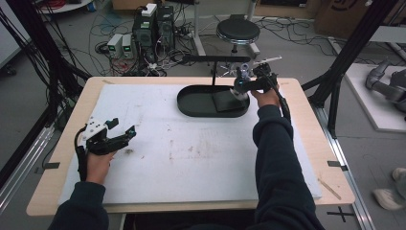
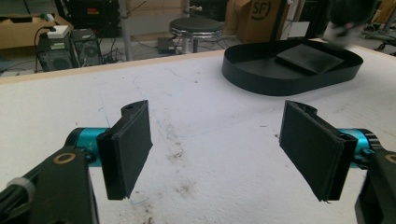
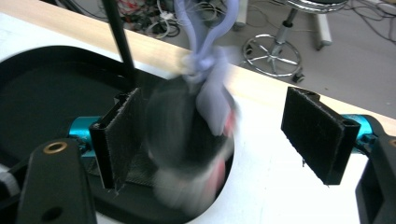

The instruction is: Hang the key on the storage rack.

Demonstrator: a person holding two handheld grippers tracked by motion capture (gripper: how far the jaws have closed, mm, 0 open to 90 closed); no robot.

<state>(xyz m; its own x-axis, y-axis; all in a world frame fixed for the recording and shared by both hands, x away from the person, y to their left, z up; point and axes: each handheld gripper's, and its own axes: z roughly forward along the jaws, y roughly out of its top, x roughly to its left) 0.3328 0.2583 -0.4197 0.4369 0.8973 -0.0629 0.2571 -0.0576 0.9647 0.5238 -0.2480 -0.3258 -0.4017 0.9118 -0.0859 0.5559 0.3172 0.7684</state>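
At the left of the high view, the left gripper (image 1: 122,130) is held low over the white mat (image 1: 158,158) that covers the wooden bench (image 1: 306,103), near the mat's left edge. Its jaws stand wide apart with nothing between them; in the left gripper view the stained mat shows through the gap, and the gripper is released.

Farther right, toward the back of the bench, a black oval tray (image 1: 191,103) sits on the mat. A flat dark rectangular pad (image 1: 225,101) lies inside it at its right end. A thin black post (image 1: 214,72) rises at the tray's far rim and carries a horizontal bar.

At the tray's right end, the right gripper (image 1: 241,88) is held over the rim. In the right gripper view its jaws are spread wide, released. Between them, blurred, hangs a small dark and white object (image 3: 187,154) tied to a pale lilac cord (image 3: 203,28) that runs up out of the picture. The object is near the left jaw, above the tray's edge; whether it touches that jaw cannot be told.

Beyond the bench, a round stool (image 1: 238,31) and computer boxes (image 1: 153,28) stand on the floor among cables.
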